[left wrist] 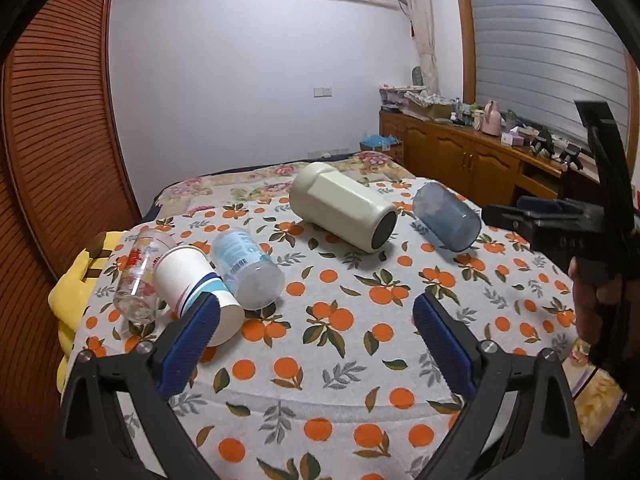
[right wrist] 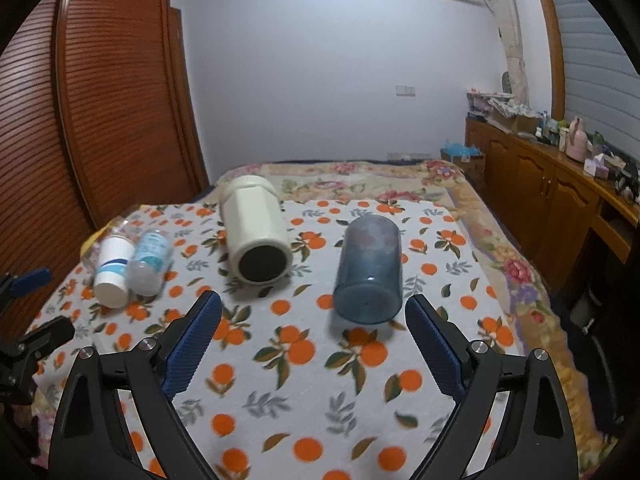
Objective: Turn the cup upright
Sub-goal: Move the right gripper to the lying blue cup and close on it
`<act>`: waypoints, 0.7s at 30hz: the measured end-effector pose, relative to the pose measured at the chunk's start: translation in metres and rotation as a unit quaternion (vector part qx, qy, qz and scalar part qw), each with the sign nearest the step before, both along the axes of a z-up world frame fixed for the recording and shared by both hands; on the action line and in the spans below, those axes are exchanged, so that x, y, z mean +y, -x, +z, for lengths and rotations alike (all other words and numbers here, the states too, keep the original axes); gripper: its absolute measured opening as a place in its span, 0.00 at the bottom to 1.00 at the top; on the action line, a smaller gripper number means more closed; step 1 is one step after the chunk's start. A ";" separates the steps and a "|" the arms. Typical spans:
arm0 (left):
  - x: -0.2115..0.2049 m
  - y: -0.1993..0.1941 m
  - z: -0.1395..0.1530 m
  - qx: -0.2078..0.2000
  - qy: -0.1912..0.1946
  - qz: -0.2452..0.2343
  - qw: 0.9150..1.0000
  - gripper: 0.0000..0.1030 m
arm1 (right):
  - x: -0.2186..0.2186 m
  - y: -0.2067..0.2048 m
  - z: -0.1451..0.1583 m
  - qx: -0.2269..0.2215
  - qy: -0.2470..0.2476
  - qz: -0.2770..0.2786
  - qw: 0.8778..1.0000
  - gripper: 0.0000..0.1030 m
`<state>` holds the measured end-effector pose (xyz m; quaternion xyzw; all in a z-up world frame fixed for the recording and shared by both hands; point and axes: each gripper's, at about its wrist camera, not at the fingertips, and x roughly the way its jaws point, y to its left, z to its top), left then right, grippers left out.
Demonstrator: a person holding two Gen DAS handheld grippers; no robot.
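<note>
Just ahead of my right gripper (right wrist: 314,322), on the white cloth printed with oranges (right wrist: 288,384), the translucent blue plastic cup (right wrist: 368,268) lies on its side, its closed base turned toward me and its mouth pointing away. My right jaws stand wide apart and hold nothing; the cup sits near the right-hand finger, not touching it. I judge the cup light, fairly stiff and a little slick, and likely to roll on the soft cloth, so I would take it across the barrel near the middle, squeezing gently.

My left gripper (left wrist: 316,316) is also spread wide and empty, low over the cloth. Its left finger overlaps the white paper cup with blue stripes (left wrist: 196,284), though I cannot tell if they touch. Beside that lie a clear plastic bottle with a pale blue label (left wrist: 246,268) and a clear glass with red print (left wrist: 140,276), all on their sides.

Farther off, a cream faceted flask with a dark base (right wrist: 256,232) lies toppled, left of the blue cup.
</note>
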<state>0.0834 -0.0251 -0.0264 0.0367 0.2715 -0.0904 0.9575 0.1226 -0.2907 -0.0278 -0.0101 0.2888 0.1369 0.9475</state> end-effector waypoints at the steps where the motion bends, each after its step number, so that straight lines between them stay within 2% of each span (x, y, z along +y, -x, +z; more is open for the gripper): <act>1: -0.001 -0.003 -0.002 0.002 0.000 -0.003 1.000 0.92 | -0.002 -0.005 0.000 0.006 0.000 0.001 1.000 0.91; 6: -0.008 -0.014 -0.006 0.006 -0.006 -0.013 1.000 0.89 | -0.009 -0.035 -0.003 0.039 0.003 0.005 0.999 0.86; 13: -0.018 -0.032 -0.007 0.002 -0.027 -0.027 0.999 0.88 | -0.008 -0.080 -0.009 0.091 0.018 0.015 0.996 0.82; 21: -0.029 -0.052 -0.009 0.029 -0.026 -0.062 0.997 0.89 | -0.002 -0.125 -0.025 0.156 0.049 0.014 0.986 0.79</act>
